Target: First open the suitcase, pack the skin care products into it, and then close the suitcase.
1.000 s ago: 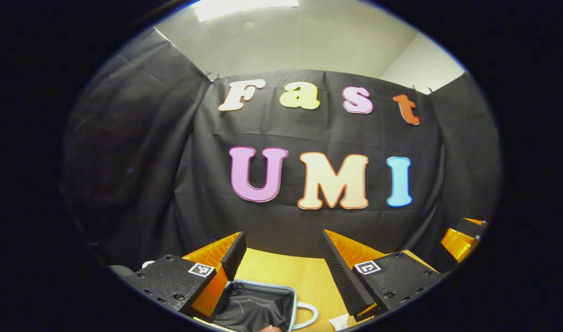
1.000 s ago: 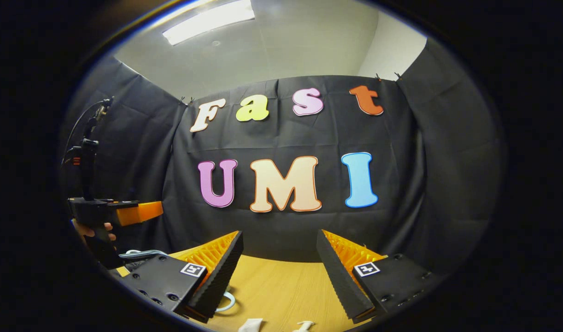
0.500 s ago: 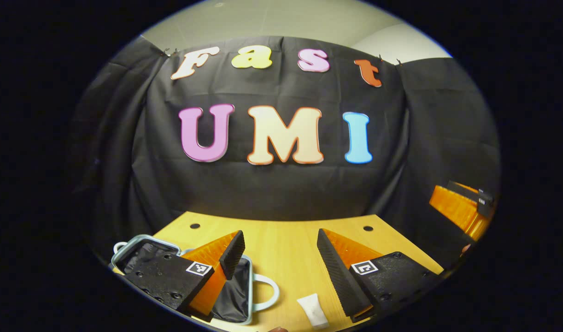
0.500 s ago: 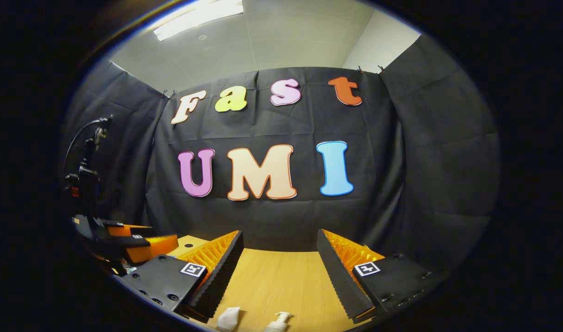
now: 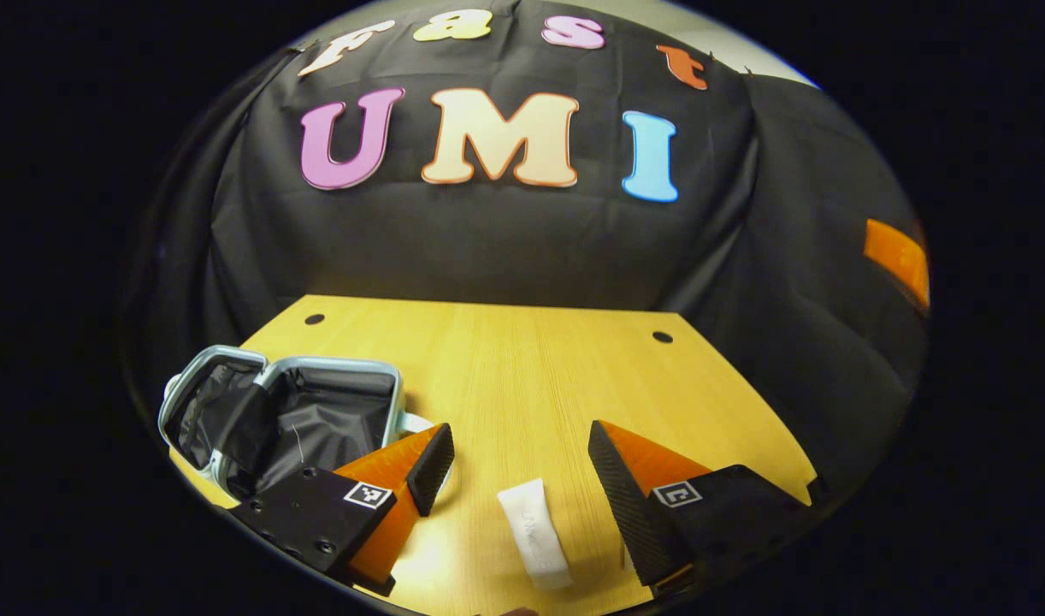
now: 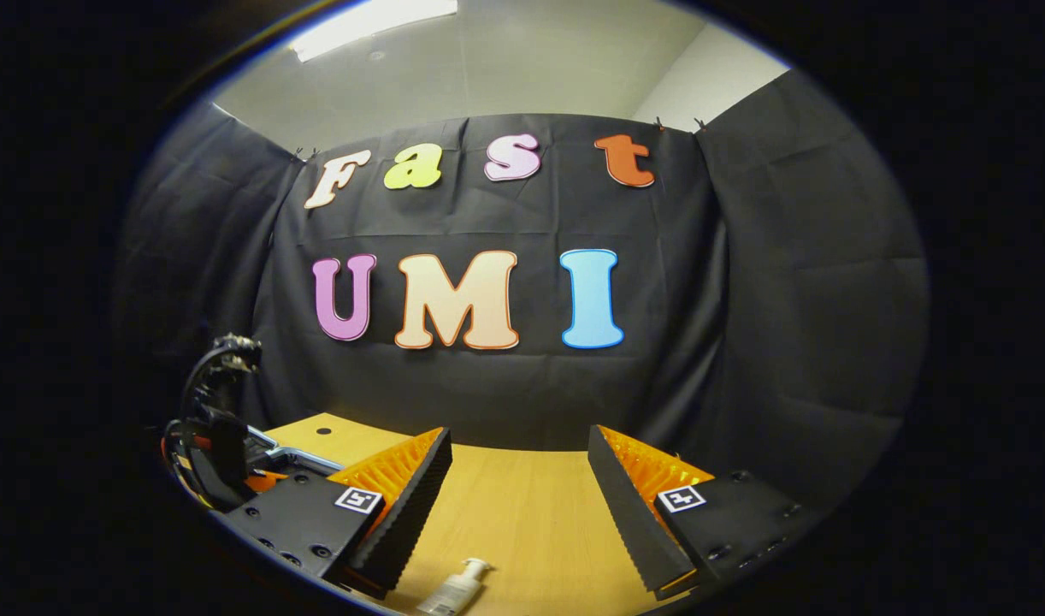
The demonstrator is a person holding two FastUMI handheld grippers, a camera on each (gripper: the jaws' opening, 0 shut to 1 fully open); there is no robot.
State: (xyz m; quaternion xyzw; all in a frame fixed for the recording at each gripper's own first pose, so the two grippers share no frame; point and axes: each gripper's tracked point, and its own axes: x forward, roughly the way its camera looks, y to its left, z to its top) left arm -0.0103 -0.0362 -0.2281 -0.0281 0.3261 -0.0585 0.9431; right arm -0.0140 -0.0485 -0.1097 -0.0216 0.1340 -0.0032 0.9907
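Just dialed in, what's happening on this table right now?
A person is packing skin care items into a suitcase, which already lies open and looks empty at the left of the wooden table. The left gripper hangs open above a white tube lying flat. The right gripper is open too, holding nothing, with a pump bottle lying in front of it.

Left gripper (image 5: pixel 518 458): tilting down toward the table (image 5: pixel 522 359), more of the open suitcase (image 5: pixel 283 411) showing.
Tube (image 5: pixel 533 532): coming between its fingers.
Right gripper (image 6: pixel 518 479): dipping; pump bottle (image 6: pixel 456 589) appearing.
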